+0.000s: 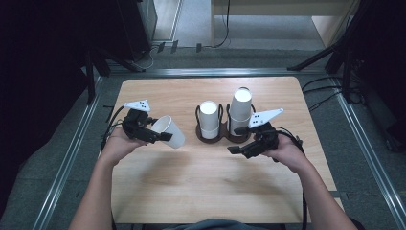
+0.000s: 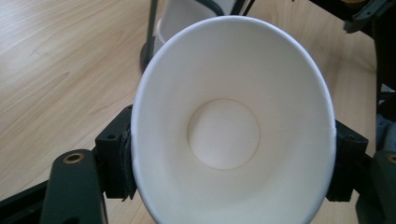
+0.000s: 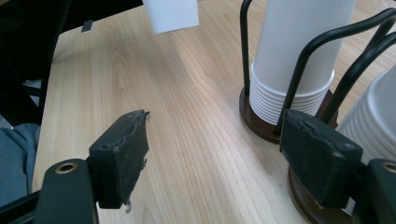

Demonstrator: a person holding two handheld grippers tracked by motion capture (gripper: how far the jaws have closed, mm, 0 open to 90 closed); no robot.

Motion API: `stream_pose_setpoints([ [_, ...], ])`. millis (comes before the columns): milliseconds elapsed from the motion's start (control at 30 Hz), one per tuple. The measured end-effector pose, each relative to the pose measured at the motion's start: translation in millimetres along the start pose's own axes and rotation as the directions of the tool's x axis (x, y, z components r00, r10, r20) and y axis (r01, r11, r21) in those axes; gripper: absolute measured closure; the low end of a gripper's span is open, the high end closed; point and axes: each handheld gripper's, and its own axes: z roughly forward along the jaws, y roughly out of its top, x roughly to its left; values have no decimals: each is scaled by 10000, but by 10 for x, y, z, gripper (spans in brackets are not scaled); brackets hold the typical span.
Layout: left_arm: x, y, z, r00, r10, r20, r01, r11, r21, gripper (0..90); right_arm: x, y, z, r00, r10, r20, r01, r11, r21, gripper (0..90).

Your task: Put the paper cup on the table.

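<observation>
My left gripper is shut on a white paper cup, which it holds on its side above the left half of the table. In the left gripper view the pads press the cup's rim from both sides, and the mouth faces the camera. Two stacks of upturned white cups, a shorter one and a taller one, stand in a black wire holder at the table's middle. My right gripper stands open just in front of the taller stack. Nothing lies between its pads.
The wooden table has bare room in front of both hands. In the right gripper view the holder's wire loops and dark round bases rise close to the right jaw. Dark stands and cables lie on the floor around the table.
</observation>
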Motion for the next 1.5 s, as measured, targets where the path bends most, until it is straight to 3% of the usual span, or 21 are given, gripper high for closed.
stream_pose_setpoints([
  [267, 141, 11, -71, 9984, -109, -556, 117, 9998, 143, 242, 20, -33, -41, 9998, 151, 101, -150, 9999, -59, 241],
  [467, 266, -17, -151, 9948, -451, -913, 454, 9990, 6, 242, 27, -77, -76, 9994, 266, 208, -265, 9996, -46, 240],
  [567, 330, -24, -154, 9888, -467, -1417, 527, 9979, 387, 243, 6, -109, -84, 9990, 367, 270, -366, 9993, -74, 240],
  [667, 391, -32, -176, 9858, -553, -1583, 622, 9973, 390, 243, -16, -144, -88, 9978, 528, 409, -527, 9986, -34, 240],
  [967, 591, -73, -132, 9627, -1027, -2504, 1233, 9900, 679, 243, -20, -207, -119, 9959, 716, 555, -715, 9974, -29, 240],
  [1067, 639, -77, -81, 9474, -1102, -3003, 1415, 9864, 842, 242, -17, -223, -132, 9958, 683, 613, -682, 9977, -40, 240],
  [1133, 675, -66, -47, 9394, -1302, -3170, 1727, 9789, 1096, 242, -6, -236, -139, 9954, 646, 703, -647, 9979, -2, 240],
  [1200, 690, -49, -13, 9296, -1241, -3471, 1785, 9754, 1296, 242, 1, -247, -147, 9948, 717, 721, -720, 9974, 19, 240],
  [1300, 710, -44, 29, 9324, -1206, -3406, 1774, 9741, 1406, 242, 7, -261, -161, 9941, 775, 762, -778, 9970, 9, 240],
  [1500, 757, -54, 90, 9246, -1302, -3580, 1943, 9695, 1494, 232, -1, -288, -180, 9926, 837, 882, -840, 9965, -7, 240],
])
